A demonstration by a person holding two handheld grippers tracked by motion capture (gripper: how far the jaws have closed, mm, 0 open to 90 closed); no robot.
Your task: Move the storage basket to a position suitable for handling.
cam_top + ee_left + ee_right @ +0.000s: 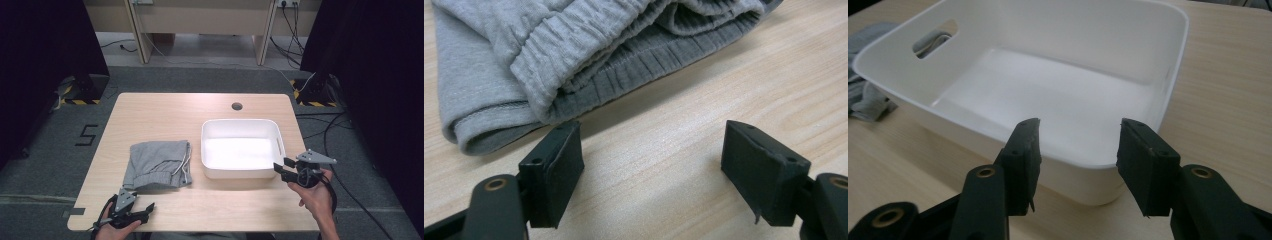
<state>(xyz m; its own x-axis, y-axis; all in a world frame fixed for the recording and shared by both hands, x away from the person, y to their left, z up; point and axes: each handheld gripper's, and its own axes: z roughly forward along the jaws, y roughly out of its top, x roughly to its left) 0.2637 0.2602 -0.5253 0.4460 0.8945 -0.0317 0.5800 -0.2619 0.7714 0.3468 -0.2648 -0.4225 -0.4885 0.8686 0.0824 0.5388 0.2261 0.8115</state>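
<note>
i'm working at a pale wood table (165, 115) that stands on grey carpet (200, 80), with dark curtains (45, 45) on both sides, a light wooden bench or desk frame (200, 20) at the far wall and cables (345, 145) trailing over the floor beyond my right jaws. a round hole (237, 106) sits in the table top, well ahead of both my grippers. the white tub (242, 148) is the biggest thing on the table: its near corner lies just ahead of my right gripper (281, 166), whose jaws stand wide apart with nothing between them, the rim passing in front of the gap in the right gripper view. the tub is empty inside, and through its far handle slot (934, 39) i can make out a bit of grey cloth, though not which part. the folded grey shorts (158, 164) lie beside the tub, past its far wall from my right jaws, and just ahead of my left gripper (148, 208). those jaws are spread wide too and hold nothing; the folded hem and ribbed waistband (634, 65) sit right beyond the tip of one jaw, and whether it touches the cloth i cannot tell. a white drawstring (185, 162) hangs off the shorts' edge nearest the tub. the top of the shorts is cut off in the left gripper view.
</note>
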